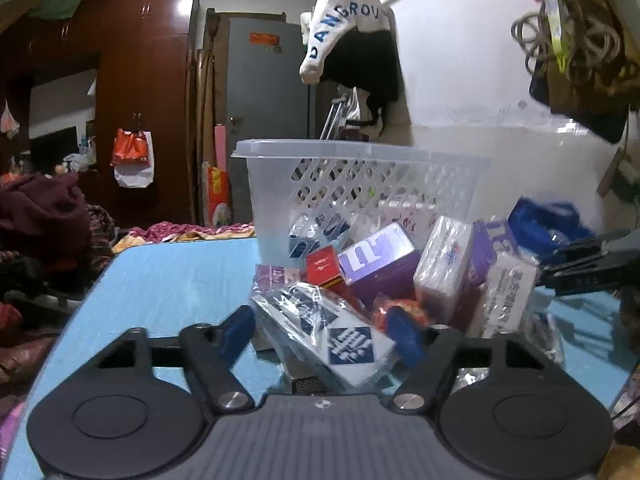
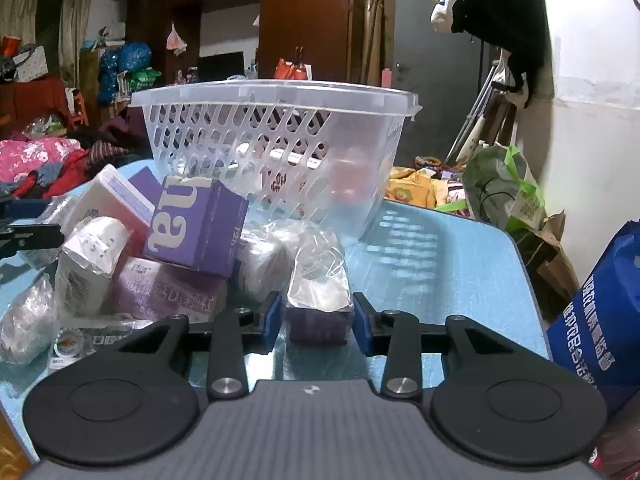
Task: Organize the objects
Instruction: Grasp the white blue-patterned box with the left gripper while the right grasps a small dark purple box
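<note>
Looking along our right gripper, we see its blue pads clamped on a small purple box wrapped in clear plastic; both pads press its sides, and the box sits low on the blue table. At twelve o'clock from that box stands the clear plastic basket, upright, its slotted walls showing a few packets inside. At ten o'clock lies the heap of goods: a purple carton with large white letters tilted on a pale lilac packet, with white wrapped packs beside them at nine o'clock. A blue bag with white print stands off the table edge at three o'clock.

Along our left gripper, the jaws stand apart around a plastic-wrapped white packet with dark blue squares. The right pad lies against the wrapping; the left pad looks clear of it, so we cannot tell that the packet is gripped. In this view the basket is at twelve o'clock behind the heap. A small red box and another purple carton lie between the packet and the basket, and a white tissue pack leans at one o'clock. The other gripper's black arm enters at three o'clock.
</note>
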